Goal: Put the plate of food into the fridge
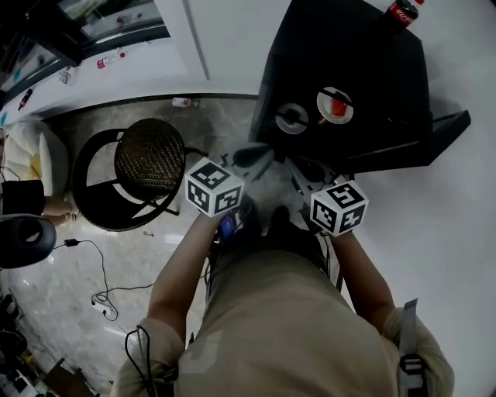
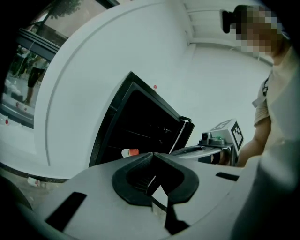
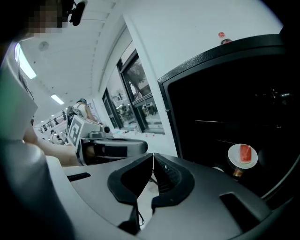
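Your left gripper [image 2: 151,154] has its jaws pressed together with nothing between the pads, and your right gripper [image 3: 153,156] is the same: closed tight and empty. You hold both out in front of you side by side, near each other but apart, and both point toward the black fridge [image 1: 364,85] ahead.

The plate [image 3: 242,156] is already inside the fridge. It is a small white round one with a red slice of food [image 3: 245,152] on it, and it sits in the dark interior toward the right of your right gripper's view. From the head view you see it in the fridge's open front, with a second, paler round dish [image 1: 292,118] just to its left. The fridge door [image 1: 448,124] stands swung out on the right.

On top of the fridge, at the far side, stands a bottle [image 1: 403,11] with a red label. To your left, well clear of the fridge, a round black chair [image 1: 143,167] with a woven seat stands on the marbled floor [image 1: 46,271] — thin cables trail across the floor near it.
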